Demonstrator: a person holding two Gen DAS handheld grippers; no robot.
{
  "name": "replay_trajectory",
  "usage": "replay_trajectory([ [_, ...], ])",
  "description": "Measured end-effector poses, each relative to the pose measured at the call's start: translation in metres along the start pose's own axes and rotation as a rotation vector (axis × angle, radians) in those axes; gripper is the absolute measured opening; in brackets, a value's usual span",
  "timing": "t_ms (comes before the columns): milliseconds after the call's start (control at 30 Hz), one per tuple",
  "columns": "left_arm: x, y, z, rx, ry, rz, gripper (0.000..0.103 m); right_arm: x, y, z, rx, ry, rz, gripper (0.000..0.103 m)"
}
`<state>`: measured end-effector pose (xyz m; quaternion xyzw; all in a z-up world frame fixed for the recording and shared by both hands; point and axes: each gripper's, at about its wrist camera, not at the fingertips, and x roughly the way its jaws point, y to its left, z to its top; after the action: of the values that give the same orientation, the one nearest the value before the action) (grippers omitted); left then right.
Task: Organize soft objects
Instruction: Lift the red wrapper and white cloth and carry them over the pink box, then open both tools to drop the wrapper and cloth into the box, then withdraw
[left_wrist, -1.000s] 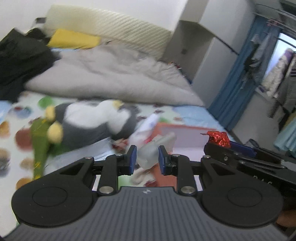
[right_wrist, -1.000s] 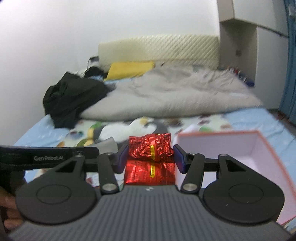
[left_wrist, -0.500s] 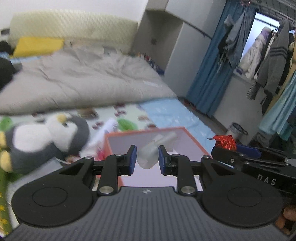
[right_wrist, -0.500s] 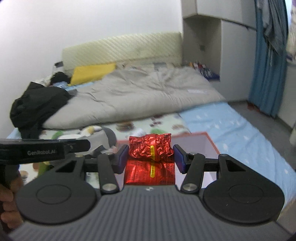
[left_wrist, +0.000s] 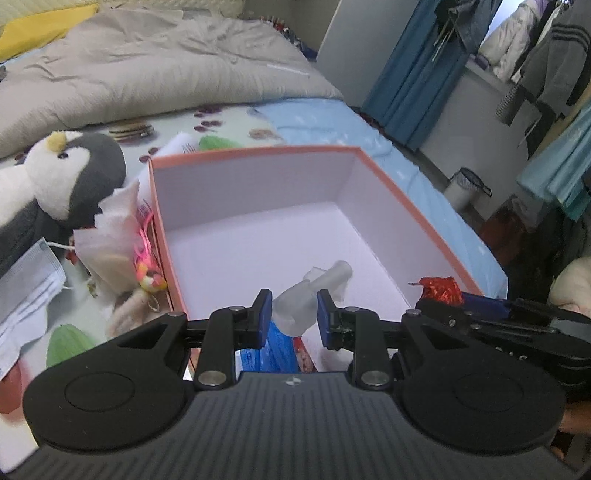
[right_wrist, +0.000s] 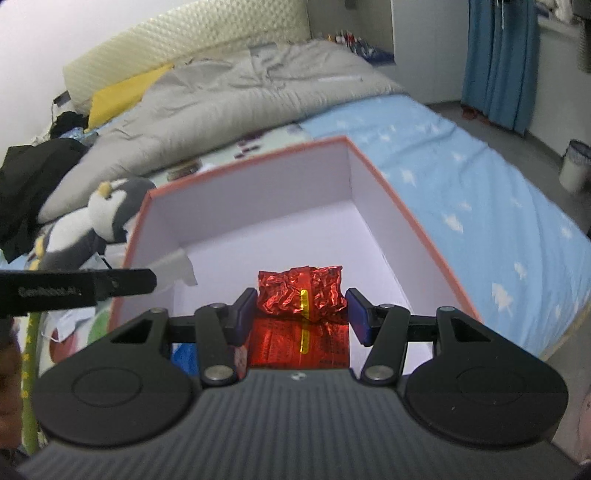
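Note:
An open box (left_wrist: 413, 206) with an orange rim and pale lilac inside lies on the bed; it also shows in the right wrist view (right_wrist: 417, 229). My left gripper (left_wrist: 294, 317) is shut on a soft translucent white tube (left_wrist: 314, 291) and holds it over the box's near edge. My right gripper (right_wrist: 301, 314) is shut on a crumpled red foil packet (right_wrist: 301, 293) over the box; the packet's tip shows in the left wrist view (left_wrist: 439, 290). A blue packet (left_wrist: 275, 347) lies in the box under the left gripper.
A plush penguin (left_wrist: 55, 177) lies left of the box, with a face mask (left_wrist: 26, 291), tissue and small pink items (left_wrist: 140, 258) beside it. A grey duvet (right_wrist: 229, 96) covers the far bed. The bed's edge (right_wrist: 569, 314) drops off to the right.
Both grippers have swung right from the penguin side and come down over the open box, each still holding its object.

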<state>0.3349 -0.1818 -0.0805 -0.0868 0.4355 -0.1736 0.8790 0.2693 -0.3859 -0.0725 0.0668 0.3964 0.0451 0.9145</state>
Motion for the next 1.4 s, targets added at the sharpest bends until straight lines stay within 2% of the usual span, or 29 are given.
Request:
replay_trajectory([
  [100, 0.002, 0.002, -0.002, 0.000, 0.006, 0.006, 0.035, 0.005, -0.001, -0.003, 0.008, 0.014, -0.003, 0.056],
  [167, 0.002, 0.003, 0.000, 0.003, 0.012, 0.025, 0.045, 0.005, -0.002, -0.004, 0.019, 0.016, 0.000, 0.057],
  [300, -0.005, 0.006, 0.002, 0.008, -0.002, 0.018, 0.045, 0.000, -0.003, -0.003, 0.019, 0.004, -0.001, 0.065],
  [867, -0.110, 0.007, -0.013, 0.098, -0.208, 0.026, 0.045, -0.075, 0.049, -0.003, -0.056, -0.223, 0.087, 0.066],
  [1067, -0.142, 0.020, -0.033, 0.058, -0.252, 0.021, 0.045, -0.094, 0.071, -0.011, -0.090, -0.276, 0.119, 0.066],
  [1400, -0.172, 0.055, -0.082, 0.009, -0.297, 0.097, 0.045, -0.101, 0.108, -0.042, -0.139, -0.283, 0.176, 0.066],
])
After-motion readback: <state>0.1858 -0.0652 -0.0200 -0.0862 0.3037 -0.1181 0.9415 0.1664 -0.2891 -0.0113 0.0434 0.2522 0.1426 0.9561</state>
